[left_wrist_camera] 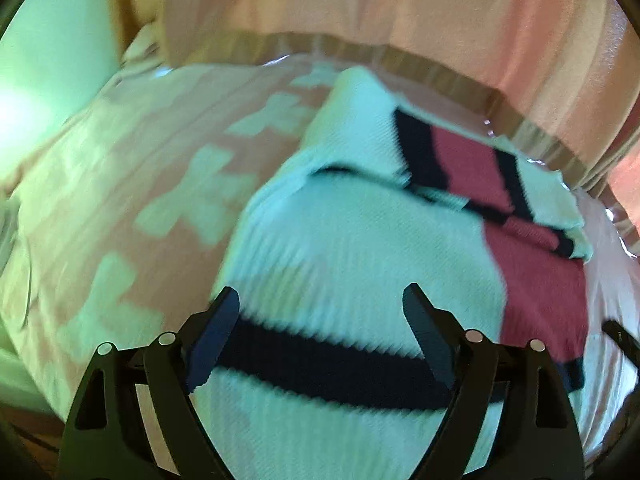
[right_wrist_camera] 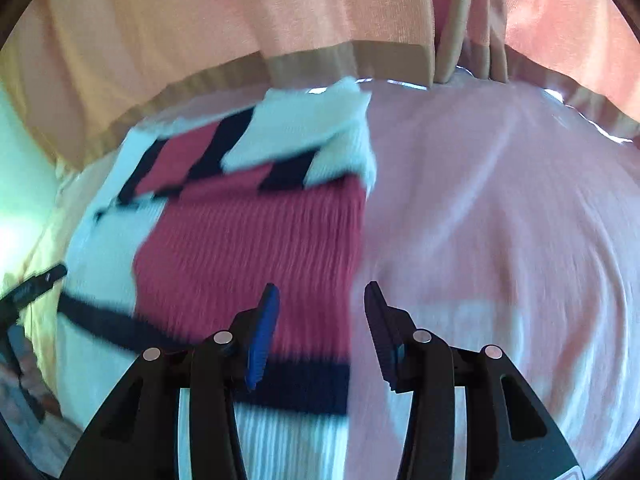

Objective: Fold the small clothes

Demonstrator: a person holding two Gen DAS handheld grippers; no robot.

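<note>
Left wrist view shows a knitted sweater [left_wrist_camera: 340, 240], white with a red block and dark navy stripes, lying on a pink bedspread [left_wrist_camera: 132, 152] patterned with pale cross shapes. Its far part is folded over onto the body, so the red and navy bands meet at an angle near the top right. The left gripper [left_wrist_camera: 322, 300] hangs over the white knit with its jaws spread wide and nothing between them; a navy stripe runs across the cloth below the fingertips. At the right edge a dark finger of the other gripper [left_wrist_camera: 622, 340] pokes in, cut off by the frame.

In the right wrist view the sweater [right_wrist_camera: 248, 240] lies left of centre, its right edge running down between the two fingers. The right gripper [right_wrist_camera: 320, 292] is released, jaws partly apart, one blue-padded finger [right_wrist_camera: 262, 340] over the red panel and the other over the plain pink sheet [right_wrist_camera: 500, 220]. Peach curtains [right_wrist_camera: 240, 20] with a tan hem hang behind the bed.

No writing or label is legible; both views are smeared by motion blur, and the sweater's near end is hidden behind the gripper bodies
</note>
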